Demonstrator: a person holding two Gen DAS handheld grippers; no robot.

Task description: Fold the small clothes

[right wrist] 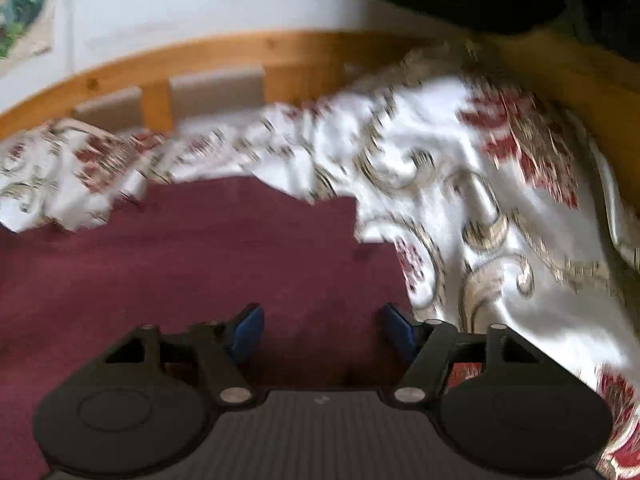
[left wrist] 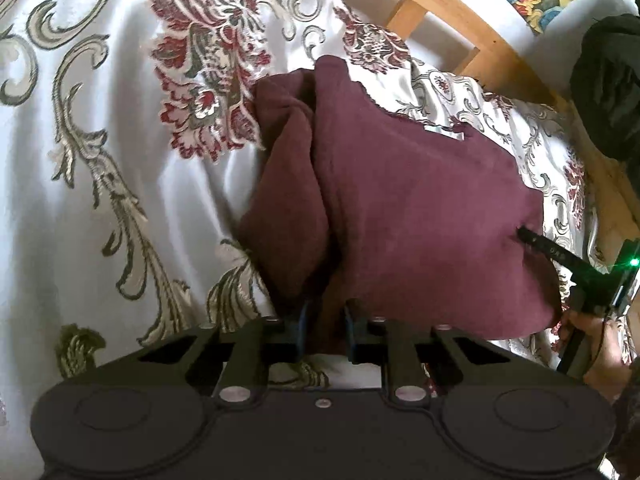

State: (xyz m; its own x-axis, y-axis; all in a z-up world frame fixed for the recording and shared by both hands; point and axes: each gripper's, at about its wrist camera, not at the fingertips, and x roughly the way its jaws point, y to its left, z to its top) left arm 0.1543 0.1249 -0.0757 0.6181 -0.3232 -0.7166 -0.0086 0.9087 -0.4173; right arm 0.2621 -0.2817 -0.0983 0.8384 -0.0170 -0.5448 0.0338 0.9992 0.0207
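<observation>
Up close, a maroon garment lies bunched on a floral bedspread, directly ahead of both sets of fingers. The left gripper has its blue-padded fingers drawn close together on a hanging fold of the cloth. The right gripper, held in a hand, hovers over the garment's flat part with fingers well apart and nothing between them. A wooden bed frame runs beyond the fingers.
</observation>
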